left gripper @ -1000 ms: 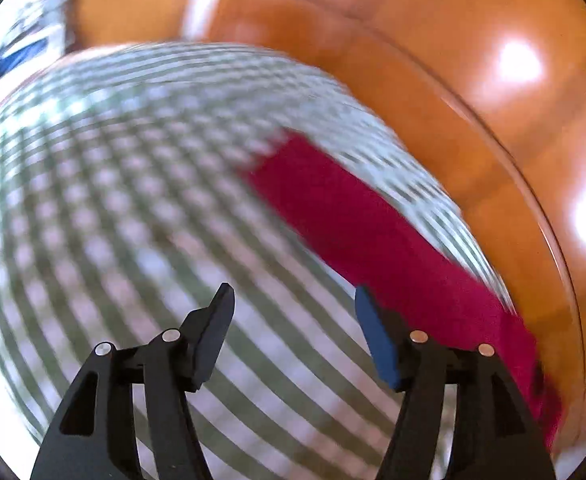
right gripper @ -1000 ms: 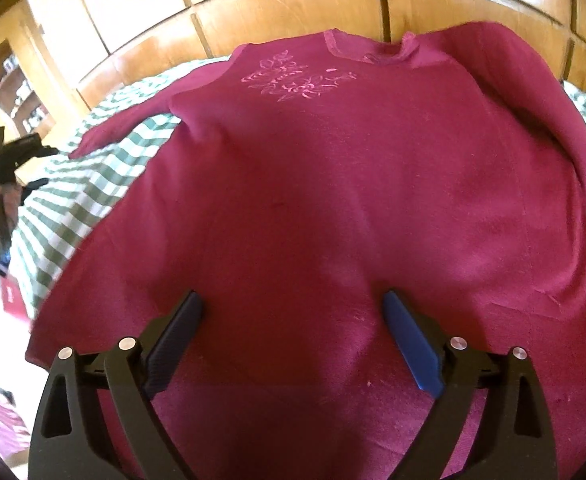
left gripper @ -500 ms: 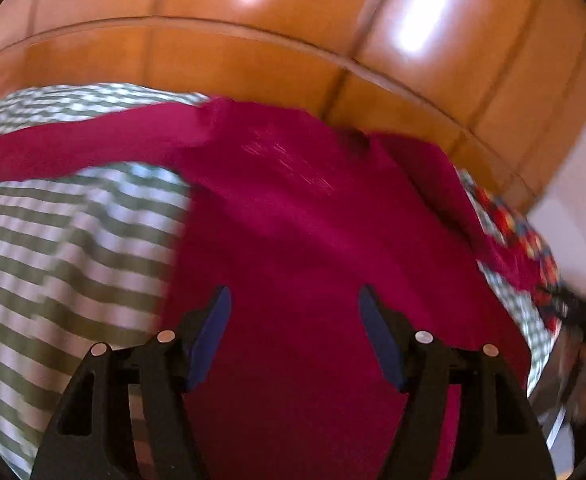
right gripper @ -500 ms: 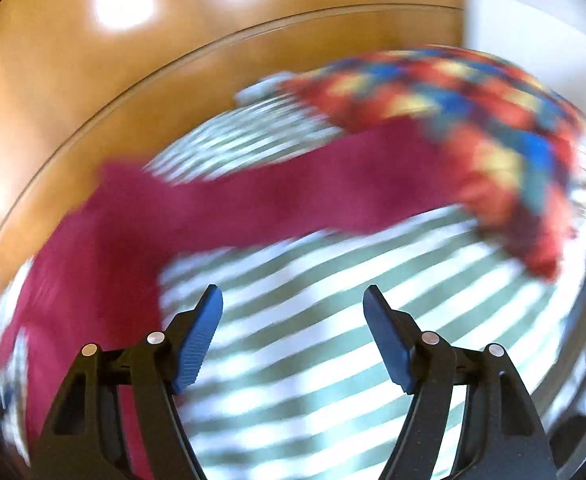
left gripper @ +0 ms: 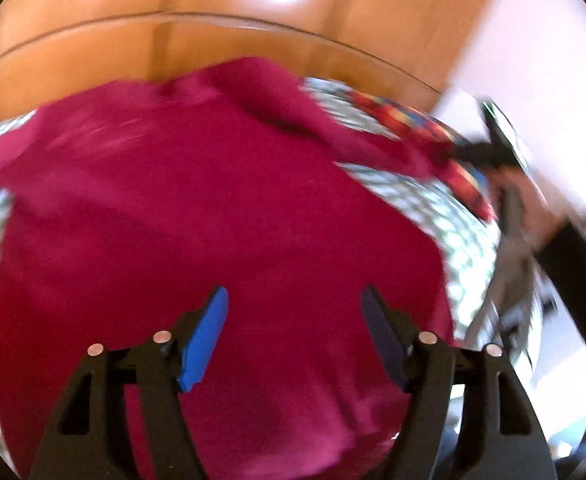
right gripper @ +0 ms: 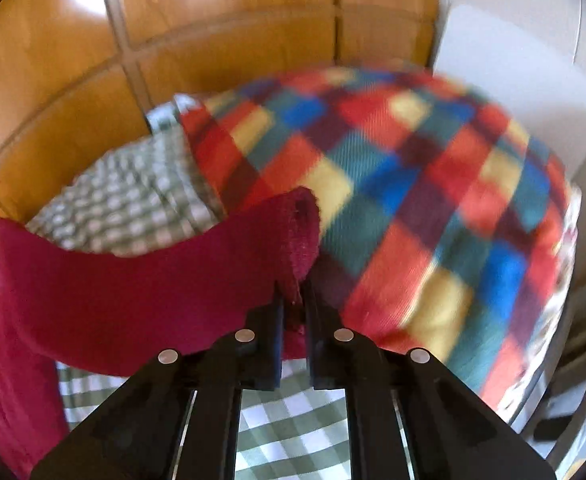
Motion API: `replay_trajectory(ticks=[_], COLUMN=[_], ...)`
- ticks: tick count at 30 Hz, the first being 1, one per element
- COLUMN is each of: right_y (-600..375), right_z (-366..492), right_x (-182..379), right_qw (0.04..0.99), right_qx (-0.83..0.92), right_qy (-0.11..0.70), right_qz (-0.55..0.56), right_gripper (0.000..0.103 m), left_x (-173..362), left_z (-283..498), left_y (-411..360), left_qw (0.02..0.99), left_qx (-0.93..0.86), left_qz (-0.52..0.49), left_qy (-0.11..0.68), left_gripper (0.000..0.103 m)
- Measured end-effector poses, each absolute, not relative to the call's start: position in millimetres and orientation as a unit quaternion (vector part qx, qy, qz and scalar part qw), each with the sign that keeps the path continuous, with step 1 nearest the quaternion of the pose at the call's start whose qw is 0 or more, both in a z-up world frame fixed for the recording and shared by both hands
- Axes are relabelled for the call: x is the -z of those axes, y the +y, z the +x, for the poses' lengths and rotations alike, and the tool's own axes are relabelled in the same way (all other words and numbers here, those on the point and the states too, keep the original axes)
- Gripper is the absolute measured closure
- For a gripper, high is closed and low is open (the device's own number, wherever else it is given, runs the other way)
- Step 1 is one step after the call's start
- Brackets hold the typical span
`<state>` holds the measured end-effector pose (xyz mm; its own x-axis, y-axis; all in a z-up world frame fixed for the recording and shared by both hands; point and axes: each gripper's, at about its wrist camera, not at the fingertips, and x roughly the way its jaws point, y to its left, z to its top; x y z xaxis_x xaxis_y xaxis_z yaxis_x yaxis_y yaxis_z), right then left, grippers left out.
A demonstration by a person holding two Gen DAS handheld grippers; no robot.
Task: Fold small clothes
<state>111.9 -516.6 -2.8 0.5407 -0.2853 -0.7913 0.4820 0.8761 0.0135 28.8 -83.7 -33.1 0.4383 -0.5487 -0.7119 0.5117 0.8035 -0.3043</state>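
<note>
Lying spread on the green-checked cover (left gripper: pixel 421 196), the crimson sweater (left gripper: pixel 213 216) is blurred, neckline toward the wooden panel (left gripper: pixel 165 52). Left gripper (left gripper: pixel 293 304) hovers over its body, fingers apart. Right gripper (right gripper: pixel 293 300) has its fingers clamped on the sleeve cuff (right gripper: pixel 299 232), beside the multicoloured plaid blanket (right gripper: pixel 413 184).
</note>
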Motion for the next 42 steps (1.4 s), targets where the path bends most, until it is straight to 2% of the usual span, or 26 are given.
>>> replay_trajectory(ticks=[4,8,12,14,16,17,18,21,23,24,25,27,29,31,33,35,38,39,40,41,42], right_y=[-527.6,-539.1,-549.7,-556.3,-564.2,-568.6,-572.5,-581.8,-584.9,-584.6,-582.2,-575.0,-560.5,-543.9,-522.4,-495.3,-450.5,-434.7,-416.8,-402.0,-388.9], right_z=[114.7,128.0,148.6,158.3,172.4,179.6,184.7,199.2,200.8,198.6,192.7,179.5,156.1,137.5,115.3,95.3,64.7,54.9,44.3,37.4,30.8], right_x=[-42.5,-82.4,-102.7,-104.5,-99.2,-92.5,-86.4,-58.8,-44.2,-41.4,-40.2,-41.8,-44.2,-37.9,-26.5,-9.1,24.1,34.9,45.6,52.3,58.1], right_qw=[0.889,0.9,0.902,0.899,0.892,0.886,0.881,0.866,0.865,0.867,0.87,0.881,0.896,0.899,0.897,0.885,0.848,0.836,0.825,0.817,0.809], right_qx=[0.228,0.241,0.261,0.271,0.284,0.292,0.297,0.307,0.289,0.284,0.281,0.268,0.23,0.178,0.114,0.04,-0.065,-0.092,-0.114,-0.129,-0.144], right_qy=[0.386,0.353,0.34,0.341,0.349,0.358,0.365,0.392,0.403,0.402,0.397,0.379,0.363,0.375,0.392,0.422,0.47,0.485,0.499,0.51,0.52], right_qz=[0.1,0.086,0.06,0.055,0.044,0.043,0.045,0.05,0.074,0.08,0.084,0.094,0.114,0.138,0.169,0.191,0.235,0.24,0.24,0.237,0.232], right_gripper=[0.097,0.097,0.097,0.097,0.097,0.097,0.097,0.097,0.095,0.084,0.061,0.031,0.03,0.022,0.021,0.021,0.021,0.021,0.024,0.028,0.037], left_x=[20.2,26.9,47.8,57.1,63.7,65.2,62.9,47.4,32.2,25.9,24.8,24.9,32.6,55.4,68.2,76.8,74.4,70.9,66.1,62.8,57.9], left_z=[6.7,-7.1,-8.1,-7.8,-3.7,-1.6,2.1,24.8,41.6,52.6,59.4,69.2,75.9,82.3,79.6,74.6,64.0,61.1,58.0,55.3,51.0], left_y=[-146.5,-205.4,-232.9,-240.8,-237.1,-233.6,-225.5,-199.2,-173.0,-154.0,-143.6,-123.0,-114.6,-115.9,-120.3,-121.0,-110.2,-106.5,-99.2,-92.7,-82.0], left_qw=[0.808,0.781,0.765,0.768,0.774,0.775,0.775,0.757,0.733,0.714,0.697,0.674,0.648,0.615,0.62,0.627,0.653,0.664,0.679,0.695,0.719], left_qx=[0.414,0.453,0.445,0.431,0.414,0.416,0.418,0.452,0.491,0.508,0.521,0.536,0.547,0.535,0.52,0.501,0.478,0.472,0.46,0.445,0.424], left_qz=[0.034,0.117,0.164,0.181,0.2,0.195,0.183,0.085,-0.027,-0.098,-0.141,-0.21,-0.243,-0.272,-0.263,-0.253,-0.243,-0.233,-0.226,-0.218,-0.206], left_qy=[0.418,0.412,0.435,0.438,0.436,0.434,0.437,0.464,0.47,0.472,0.472,0.464,0.471,0.511,0.525,0.54,0.535,0.53,0.525,0.52,0.511], left_gripper=[0.025,0.025,0.027,0.04,0.068,0.074,0.086,0.09,0.09,0.09,0.09,0.09,0.086,0.065,0.062,0.053,0.052,0.047,0.037,0.035,0.033])
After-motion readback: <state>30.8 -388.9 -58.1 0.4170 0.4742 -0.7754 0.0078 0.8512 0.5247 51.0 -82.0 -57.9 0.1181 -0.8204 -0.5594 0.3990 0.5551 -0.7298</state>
